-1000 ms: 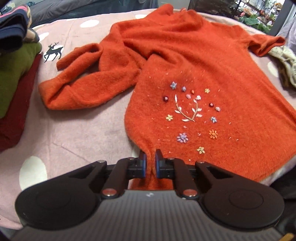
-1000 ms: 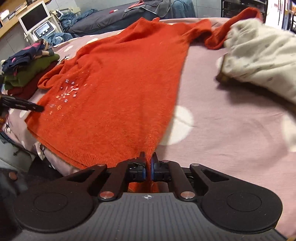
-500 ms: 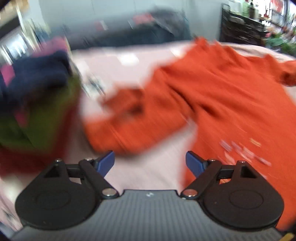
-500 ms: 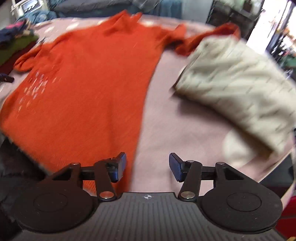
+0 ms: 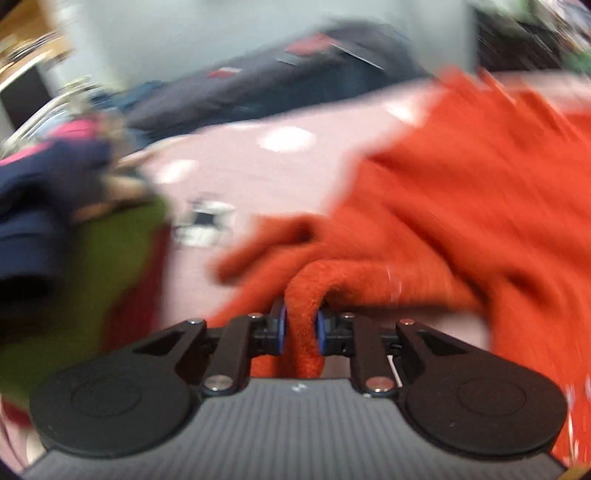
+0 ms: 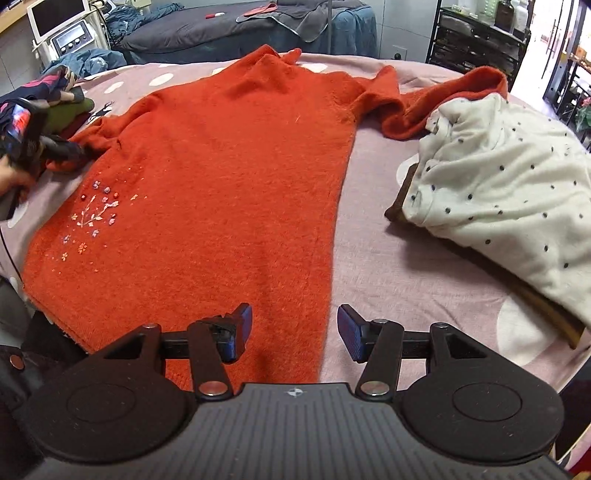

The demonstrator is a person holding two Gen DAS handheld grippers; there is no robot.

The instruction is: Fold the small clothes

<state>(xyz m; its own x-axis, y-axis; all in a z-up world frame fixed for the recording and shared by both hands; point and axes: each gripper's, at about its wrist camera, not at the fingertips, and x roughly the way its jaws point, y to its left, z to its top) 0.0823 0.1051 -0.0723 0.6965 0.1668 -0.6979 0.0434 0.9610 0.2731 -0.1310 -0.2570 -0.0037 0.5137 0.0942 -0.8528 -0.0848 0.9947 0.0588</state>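
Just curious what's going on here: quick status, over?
Left gripper just closed on the orange sweater's left sleeve. Right gripper open above the hem, holding nothing. Dotted white garment lies on the right sleeve's end.

A treatment or beauty room, it seems: a bed (image 6: 388,258) under a spotted pink sheet, a second couch (image 6: 229,33) behind, a wheeled machine with a screen (image 6: 59,26), dark shelving (image 6: 476,40).

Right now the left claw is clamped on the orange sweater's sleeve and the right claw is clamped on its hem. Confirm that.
Half right. The left claw has just closed on the orange sweater's sleeve, as the left wrist view shows. The right claw is not clamped: the right wrist view shows it open above the hem.
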